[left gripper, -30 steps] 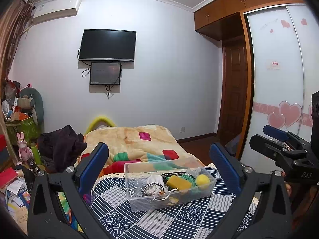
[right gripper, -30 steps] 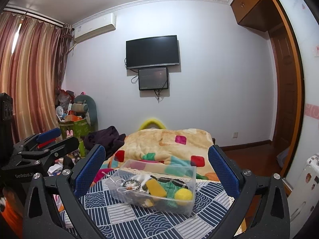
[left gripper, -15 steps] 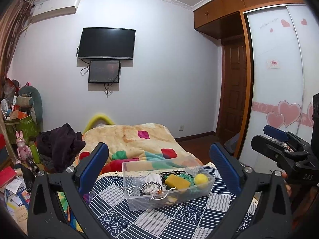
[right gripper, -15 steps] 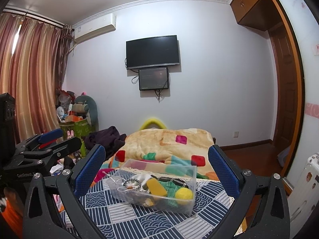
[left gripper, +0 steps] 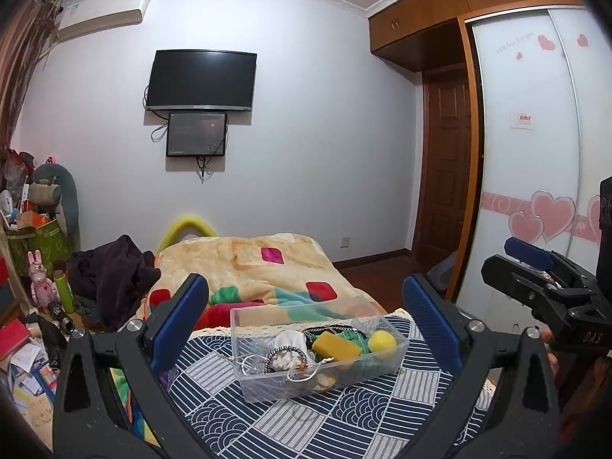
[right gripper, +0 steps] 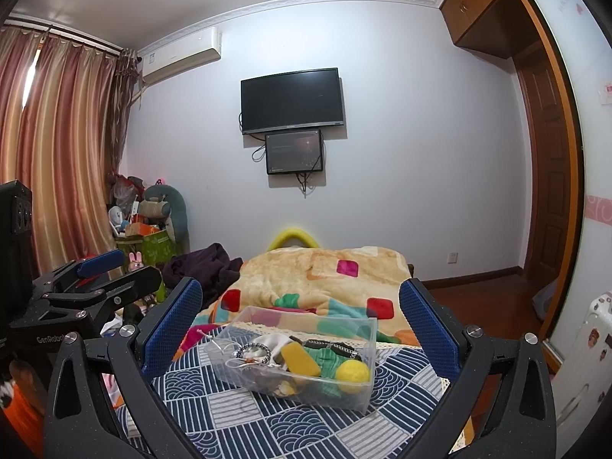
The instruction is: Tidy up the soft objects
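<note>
Left gripper (left gripper: 306, 321) was spread wide, blue pads (left gripper: 179, 319) holding nothing, its lower frame cut off by the picture edge; right gripper (right gripper: 300, 323) was likewise wide apart and empty, base also cropped. Each showed in the other's view at the side, only partly, so no finger detail from there. Between both sets of fingers but ahead of them, not touching, sat a clear plastic bin (left gripper: 344, 380) on a navy patterned cloth (left gripper: 306, 420) with a lace edge. Inside the bin: a yellow sponge block (left gripper: 336, 346), a yellow ball (left gripper: 381, 341) at the right end, green fabric (right gripper: 325, 357) between and under them, a white cloth piece (left gripper: 287, 344), a dark beaded band (left gripper: 287, 352) and thin silvery cords (left gripper: 306, 373). The stuff at the bin bottom was blurred through the wall, brownish bits, could not tell what. Beyond the bin lay a tan blanket (left gripper: 248, 260) with coloured patches covering the bed, and a dark garment heap (left gripper: 114, 267) to its left. A yellow curved rim (left gripper: 187, 225) poked up behind the blanket, mostly hidden. Far left was floor clutter: pink bunny figure (left gripper: 38, 279), green box (left gripper: 38, 241), grey plush (left gripper: 57, 195), papers too small to read. Back wall carried a black TV (left gripper: 201, 80), a smaller screen (left gripper: 197, 134) below, an air conditioner (left gripper: 103, 9) upper left. Wardrobe door with pink hearts (left gripper: 535, 191) on the right, wooden door (left gripper: 447, 176) beside it, curtains (right gripper: 49, 153) on the left in the right wrist view.
</note>
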`<state>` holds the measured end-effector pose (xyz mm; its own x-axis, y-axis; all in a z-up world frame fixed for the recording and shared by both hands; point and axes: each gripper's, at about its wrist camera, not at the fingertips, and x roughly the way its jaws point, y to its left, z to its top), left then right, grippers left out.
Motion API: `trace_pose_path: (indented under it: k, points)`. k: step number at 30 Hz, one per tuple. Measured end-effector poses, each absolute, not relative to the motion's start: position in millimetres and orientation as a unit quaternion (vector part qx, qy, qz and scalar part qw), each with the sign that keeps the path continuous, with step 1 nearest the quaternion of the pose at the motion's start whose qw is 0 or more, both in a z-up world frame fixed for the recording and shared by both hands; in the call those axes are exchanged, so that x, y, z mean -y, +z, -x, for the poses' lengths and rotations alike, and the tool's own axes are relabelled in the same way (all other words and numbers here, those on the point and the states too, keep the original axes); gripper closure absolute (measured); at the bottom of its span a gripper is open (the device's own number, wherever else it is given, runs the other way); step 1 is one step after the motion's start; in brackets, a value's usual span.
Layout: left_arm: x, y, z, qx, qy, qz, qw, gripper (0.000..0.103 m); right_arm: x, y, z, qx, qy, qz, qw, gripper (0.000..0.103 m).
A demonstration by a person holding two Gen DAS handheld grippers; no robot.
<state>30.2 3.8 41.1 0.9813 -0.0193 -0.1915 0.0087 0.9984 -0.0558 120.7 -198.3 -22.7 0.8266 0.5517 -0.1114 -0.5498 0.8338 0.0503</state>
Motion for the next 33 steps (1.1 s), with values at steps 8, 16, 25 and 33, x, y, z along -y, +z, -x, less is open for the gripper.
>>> trace_pose_path:
  k: [8,16,25,33]
  points:
    - [-6.3,40.7,-32.5,-0.101,-0.005,0.031,0.994,0.000,200.2,-20.5,-119.9,-0.062,0.286,-0.013,0.956,0.000]
    - [-6.1,39.6,-35.8,-0.111,-0.013,0.030,0.993,0.000,200.2,-20.9,-121.0,-0.065,0.286,-0.013,0.956,0.000]
    - [-5.8,41.7,-34.2,-0.110,-0.022,0.030,0.993,0.000,199.0,-22.1,-121.3,-0.069,0.287,-0.012,0.955,0.000]
    - [-3.8,42.3,-33.0,-0.109,-0.025,0.029,0.993,0.000,198.6,-22.4,-121.1,-0.071,0.287,-0.011,0.955,0.000]
